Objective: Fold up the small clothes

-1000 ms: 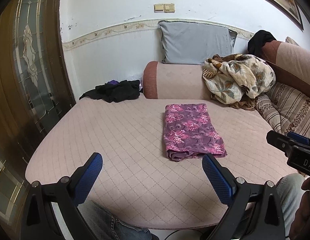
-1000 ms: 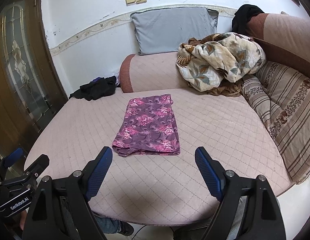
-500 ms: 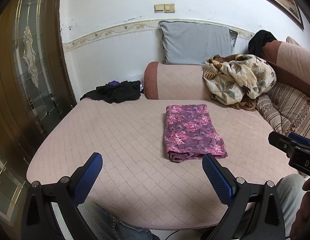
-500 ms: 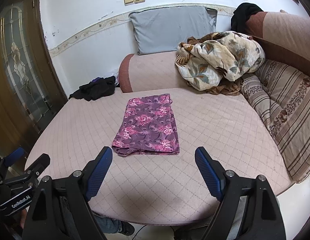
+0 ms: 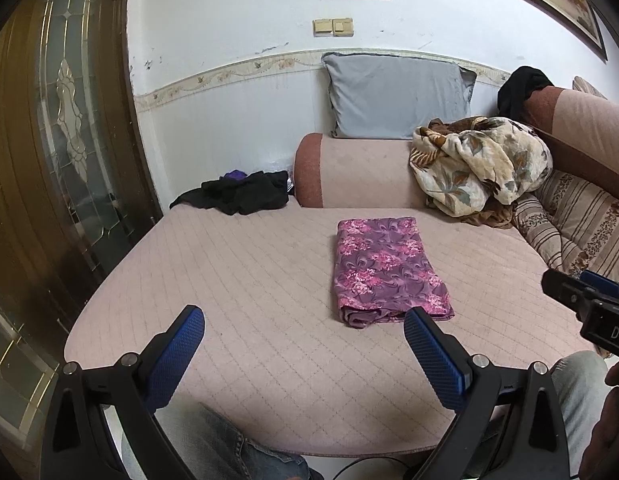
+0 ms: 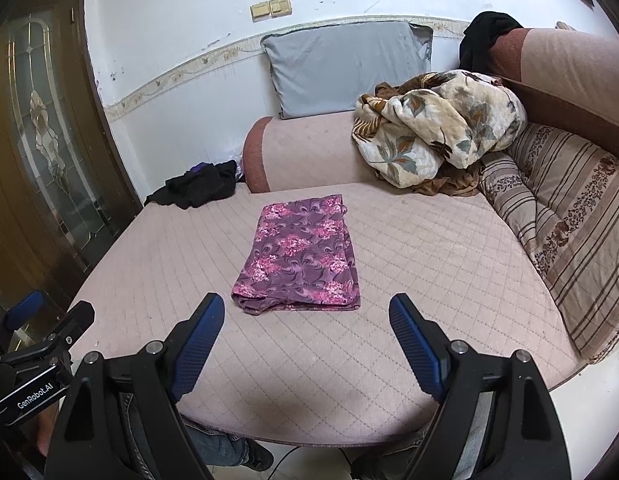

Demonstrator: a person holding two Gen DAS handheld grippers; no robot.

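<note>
The left tool (image 5: pixel 303 354) hovers above the near edge of the sofa seat (image 5: pixel 237 280), its blue fingers (image 5: pixel 175 354) spread wide and holding nothing. The right tool (image 6: pixel 307 344) is likewise wide apart and empty, touching no cloth. The purple floral garment (image 6: pixel 299 256) lies folded into a flat rectangle on the middle of the seat, just beyond both tools' fingertips.

Surface: pink quilted sofa seat (image 6: pixel 421 264), diamond stitching.
Centre: folded purple floral cloth (image 6: pixel 299 254), flat.
Far left corner: black garment heap (image 6: pixel 197 188).
Far right: crumpled floral blanket (image 6: pixel 437 128); striped cushion (image 6: pixel 569 216).
</note>
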